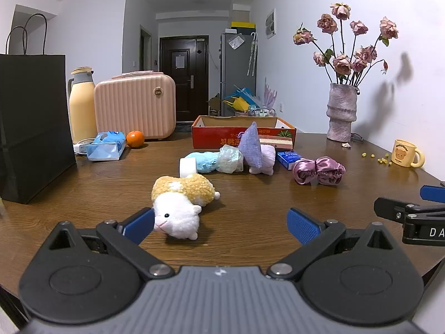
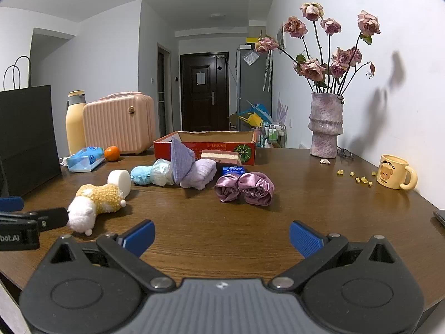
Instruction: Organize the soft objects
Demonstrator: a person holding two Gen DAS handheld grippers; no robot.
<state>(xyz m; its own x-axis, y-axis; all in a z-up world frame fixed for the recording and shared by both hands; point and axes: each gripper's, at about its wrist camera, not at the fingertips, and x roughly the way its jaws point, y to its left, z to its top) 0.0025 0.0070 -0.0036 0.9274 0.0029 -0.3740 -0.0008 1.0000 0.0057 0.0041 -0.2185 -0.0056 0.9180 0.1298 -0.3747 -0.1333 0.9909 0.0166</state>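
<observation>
Since every soft thing lies loose on the desk [image 2: 250, 231] and the red cardboard box [image 2: 205, 147] toward the far edge shows nothing soft inside from these views, the sorting looks barely begun, if begun at all. That the box is the intended place is a guess.

Nearest the front edge lies the plush toy [image 1: 180, 203], a fuzzy animal with a white head and tan woolly body, on its side. The left hand-held gripper [image 1: 221, 224] has its jaws spread wide and empty; its left blue pad sits just beside the toy's snout, and whether it touches cannot be told. The right hand-held gripper [image 2: 221, 236] is likewise wide open, holding nothing, over bare wood.

Further back, in front of the box, a loose row: a white foam roll [image 2: 120, 181], a blue fuzzy piece [image 2: 140, 175], a pale crinkly bundle [image 2: 162, 175], a purple cloth [image 2: 182, 158] propped upright against a folded lilac towel [image 2: 201, 176], and a shiny pink satin scrunchie-like bundle [image 2: 244, 189] nearer the middle. A striped sponge [image 2: 221, 157] rests against the box front.

All of these seem left to gather; the plush toy looks like the first pick.
</observation>
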